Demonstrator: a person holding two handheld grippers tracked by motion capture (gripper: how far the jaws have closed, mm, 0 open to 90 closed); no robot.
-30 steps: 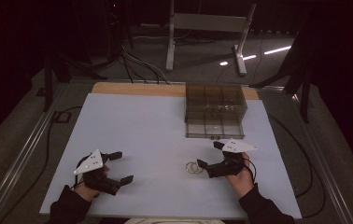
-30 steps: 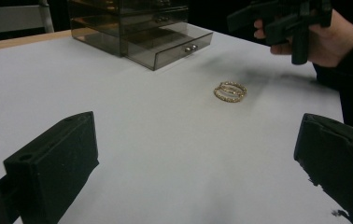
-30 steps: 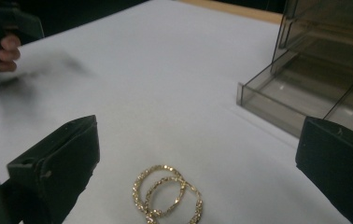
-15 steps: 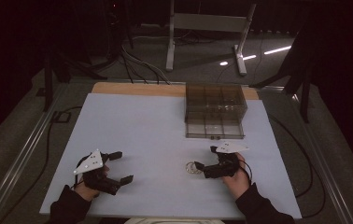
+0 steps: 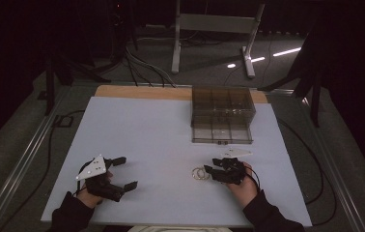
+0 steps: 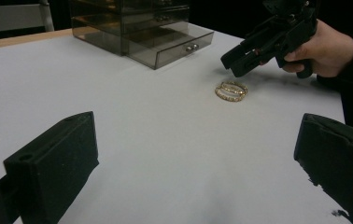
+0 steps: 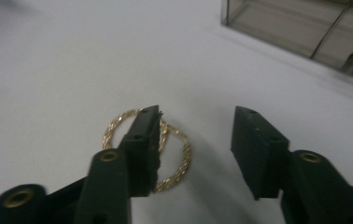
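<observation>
**Right gripper hovers at a pair of gold hoops**

Two thin gold rope-textured hoops (image 5: 199,173) lie overlapped flat on the white worktop (image 5: 147,135), at about five o'clock from its middle in the high view. The right gripper (image 5: 209,170), held in the person's right hand (image 5: 242,182), sits at three o'clock of the hoops, tips pointing at them. Its jaws have just been closing and now stand partly apart, with bare worktop between them. In the right gripper view one black jaw lies over the hoops (image 7: 165,149), hiding part of them; whether it touches them cannot be told. The hoops rest on the surface, not clamped.

The left gripper (image 5: 122,173) rests near the worktop's front edge at about seven o'clock, jaws wide apart with nothing between them, well apart from the hoops.

A smoky transparent plastic drawer box (image 5: 222,115) stands at one o'clock of the hoops, well apart; in the left gripper view its lowest drawer (image 6: 174,44) stands pulled out.
</observation>
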